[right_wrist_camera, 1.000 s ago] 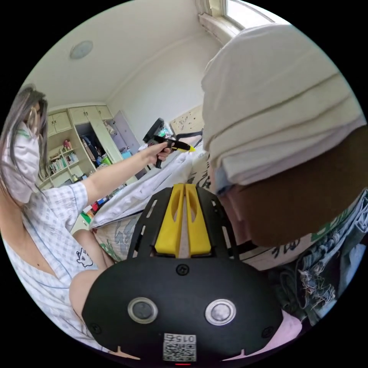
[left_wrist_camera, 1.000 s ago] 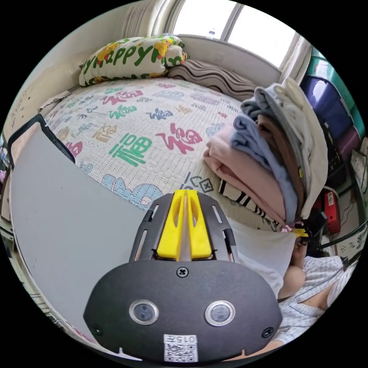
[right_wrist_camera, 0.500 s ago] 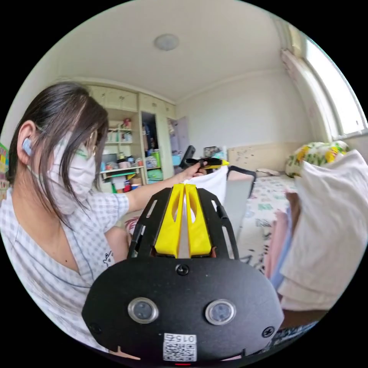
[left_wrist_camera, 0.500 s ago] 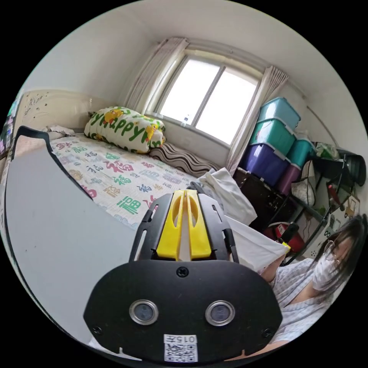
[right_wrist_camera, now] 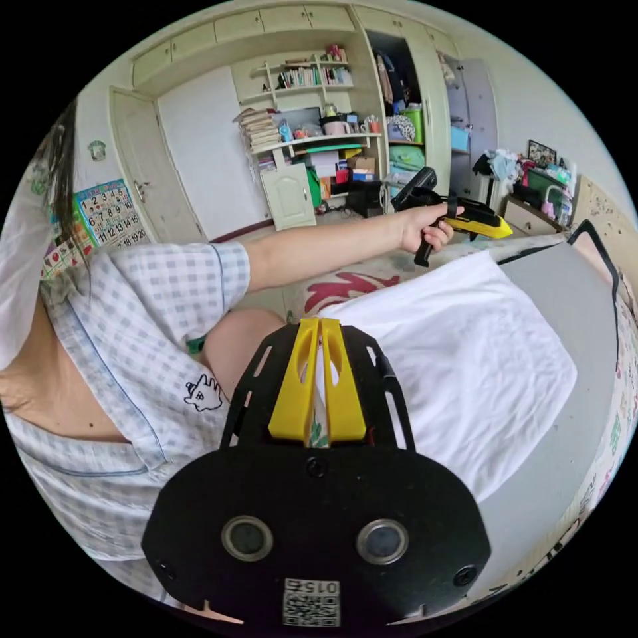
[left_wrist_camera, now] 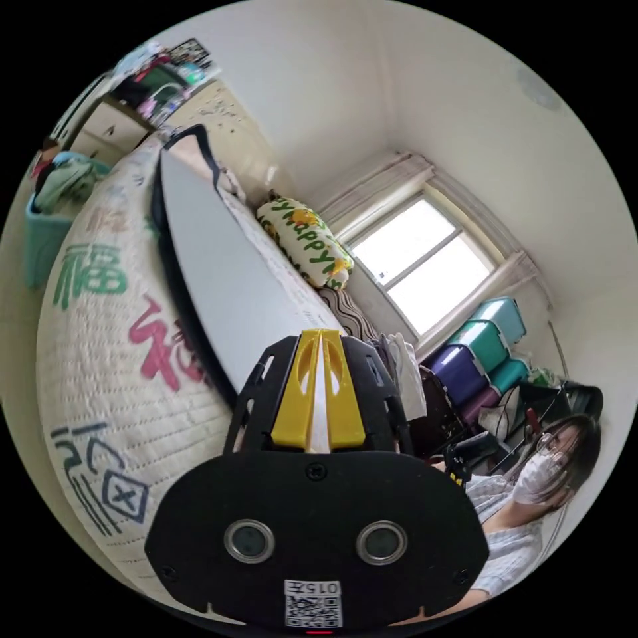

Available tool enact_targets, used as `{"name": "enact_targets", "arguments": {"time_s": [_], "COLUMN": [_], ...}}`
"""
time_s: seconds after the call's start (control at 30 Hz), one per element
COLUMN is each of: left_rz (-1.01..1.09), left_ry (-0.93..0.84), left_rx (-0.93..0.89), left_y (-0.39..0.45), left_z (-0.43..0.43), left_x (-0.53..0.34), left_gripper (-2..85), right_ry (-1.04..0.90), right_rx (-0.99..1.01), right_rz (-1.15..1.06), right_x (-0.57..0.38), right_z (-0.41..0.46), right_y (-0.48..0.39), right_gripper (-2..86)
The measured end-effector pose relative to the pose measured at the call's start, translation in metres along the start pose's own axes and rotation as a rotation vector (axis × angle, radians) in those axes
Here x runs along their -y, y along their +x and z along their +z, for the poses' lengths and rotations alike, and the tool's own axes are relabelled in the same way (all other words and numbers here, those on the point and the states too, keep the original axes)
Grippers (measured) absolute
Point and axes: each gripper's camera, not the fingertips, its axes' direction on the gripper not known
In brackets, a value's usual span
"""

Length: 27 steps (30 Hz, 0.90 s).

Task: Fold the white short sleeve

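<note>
Right gripper: 2 yellow jaws nearly closed, white cloth edge in gap. White shirt lies folded flat on grey board atop bed. Left gripper: jaws pressed together, thin white strip between, grip uncertain. Farther off, person's hand holds left gripper above shirt's far edge; window behind.

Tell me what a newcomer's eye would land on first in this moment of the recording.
In the right gripper view, the white short sleeve lies spread over a grey board on the patterned bed cover. The right gripper shows white cloth between its yellow jaws at the near edge. Across the garment, the person's hand holds out the left gripper at the far corner. Behind, cluttered shelves line the wall.
</note>
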Motion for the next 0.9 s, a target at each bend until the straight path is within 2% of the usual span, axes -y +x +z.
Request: {"name": "enact_targets", "arguments": {"time_s": [0.13, 0.2, 0.27, 0.43, 0.47, 0.6, 0.67, 0.77, 0.9], "left_rz": [-0.089, -0.040, 0.032, 0.108, 0.123, 0.205, 0.287, 0.382, 0.415], "left_ry": [0.071, 0.046, -0.020, -0.103, -0.120, -0.222, -0.340, -0.452, -0.503], "left_rx": [-0.148, -0.119, -0.008, 0.074, 0.098, 0.187, 0.257, 0.329, 0.348], "left_y": [-0.035, -0.025, -0.006, 0.017, 0.023, 0.051, 0.075, 0.104, 0.127], "left_z": [-0.013, -0.013, -0.006, 0.013, 0.018, 0.046, 0.077, 0.123, 0.175], "left_x": [-0.015, -0.014, -0.012, -0.006, -0.005, 0.004, 0.011, 0.020, 0.039], "left_gripper": [0.3, 0.9, 3.1, 5.9, 6.2, 7.5, 8.6, 10.4, 11.4], "right_ry": [-0.113, -0.130, -0.101, -0.122, -0.098, 0.033, 0.059, 0.014, -0.065], "right_rx": [-0.038, -0.080, -0.099, 0.180, 0.174, -0.025, -0.175, -0.337, -0.407], "right_rz": [-0.031, -0.056, -0.073, -0.172, -0.162, -0.032, 0.057, 0.099, 0.075], "right_x": [0.017, 0.023, 0.027, 0.030, 0.028, 0.006, -0.013, -0.026, -0.025], "right_z": [0.032, 0.037, 0.034, 0.025, 0.018, -0.013, -0.026, -0.025, -0.008], "right_y": [-0.013, -0.020, -0.026, -0.033, -0.031, -0.018, -0.011, -0.012, -0.017], "right_gripper": [0.4, 1.0, 2.4, 7.2, 7.8, 8.2, 8.3, 9.3, 10.2]}}
